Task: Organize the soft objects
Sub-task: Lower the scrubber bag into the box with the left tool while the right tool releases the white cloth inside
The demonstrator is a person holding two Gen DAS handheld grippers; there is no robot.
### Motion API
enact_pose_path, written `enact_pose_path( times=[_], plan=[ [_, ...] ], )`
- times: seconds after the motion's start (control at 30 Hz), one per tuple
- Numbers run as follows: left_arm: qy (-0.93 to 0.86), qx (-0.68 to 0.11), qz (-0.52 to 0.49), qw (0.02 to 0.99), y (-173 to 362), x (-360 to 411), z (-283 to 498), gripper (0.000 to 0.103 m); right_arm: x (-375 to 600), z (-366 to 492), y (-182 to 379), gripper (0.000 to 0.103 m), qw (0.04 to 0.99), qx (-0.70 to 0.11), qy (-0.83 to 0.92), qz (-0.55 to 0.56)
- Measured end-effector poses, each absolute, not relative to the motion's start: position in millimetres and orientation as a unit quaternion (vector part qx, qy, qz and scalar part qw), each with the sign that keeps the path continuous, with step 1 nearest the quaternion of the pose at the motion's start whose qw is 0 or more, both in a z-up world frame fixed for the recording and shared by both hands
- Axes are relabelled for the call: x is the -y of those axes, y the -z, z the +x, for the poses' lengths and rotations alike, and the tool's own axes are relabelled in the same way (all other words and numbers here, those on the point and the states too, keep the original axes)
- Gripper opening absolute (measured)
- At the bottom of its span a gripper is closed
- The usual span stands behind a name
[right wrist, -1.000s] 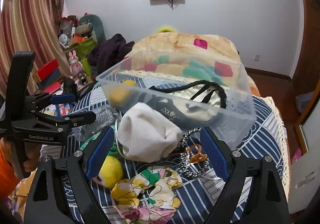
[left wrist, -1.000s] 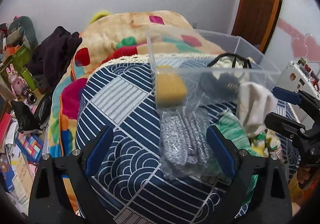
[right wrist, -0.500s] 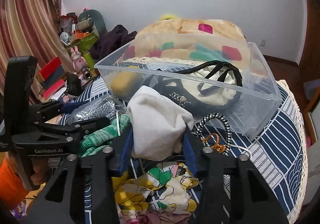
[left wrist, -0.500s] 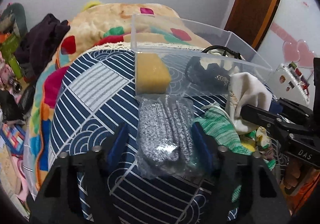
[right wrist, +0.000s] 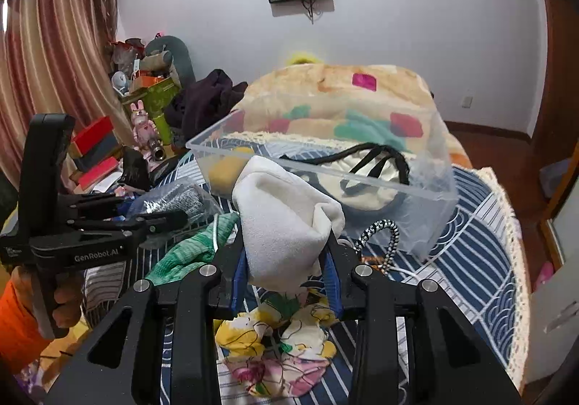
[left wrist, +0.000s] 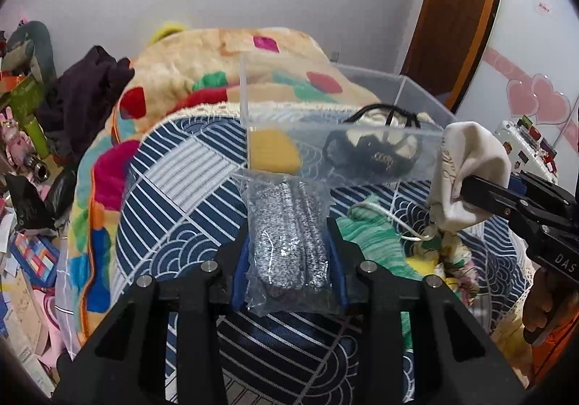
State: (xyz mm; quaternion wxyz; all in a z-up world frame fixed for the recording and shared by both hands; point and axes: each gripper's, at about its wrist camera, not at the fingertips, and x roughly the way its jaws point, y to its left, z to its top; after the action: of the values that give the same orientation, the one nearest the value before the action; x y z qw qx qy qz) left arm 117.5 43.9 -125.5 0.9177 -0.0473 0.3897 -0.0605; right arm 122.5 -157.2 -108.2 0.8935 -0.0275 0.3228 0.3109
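Observation:
My left gripper (left wrist: 287,260) is shut on a clear plastic bag of grey knit fabric (left wrist: 289,238) and holds it just in front of the clear plastic bin (left wrist: 325,122). My right gripper (right wrist: 286,267) is shut on a white cloth (right wrist: 286,220) lifted above the bed, near the bin's front wall (right wrist: 362,184). The bin holds a yellow sponge (left wrist: 273,151) and a black and cream bag (left wrist: 376,151). The white cloth also shows in the left wrist view (left wrist: 470,169).
A green knit cloth (right wrist: 191,249), a floral cloth (right wrist: 282,350), a black-white braided cord (right wrist: 383,238) lie on the blue patterned bedspread (left wrist: 173,195). A folded colourful blanket (left wrist: 224,64) lies behind the bin. Clutter fills the floor at left (left wrist: 25,166).
Both grippers closed from open: the left onto the bagged grey fabric, the right onto the white cloth. Both items are now lifted off the bed.

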Motion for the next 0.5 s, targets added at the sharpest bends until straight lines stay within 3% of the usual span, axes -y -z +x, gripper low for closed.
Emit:
enact_pose_path(
  times=[0.5],
  plan=[
    [0.056, -0.337, -0.056, 0.938, 82.7, -51.9, 110.4, 0.037, 170.6, 121.6, 76.5, 0.032, 0.909, -0.277, -0.313, -0.001]
  ],
)
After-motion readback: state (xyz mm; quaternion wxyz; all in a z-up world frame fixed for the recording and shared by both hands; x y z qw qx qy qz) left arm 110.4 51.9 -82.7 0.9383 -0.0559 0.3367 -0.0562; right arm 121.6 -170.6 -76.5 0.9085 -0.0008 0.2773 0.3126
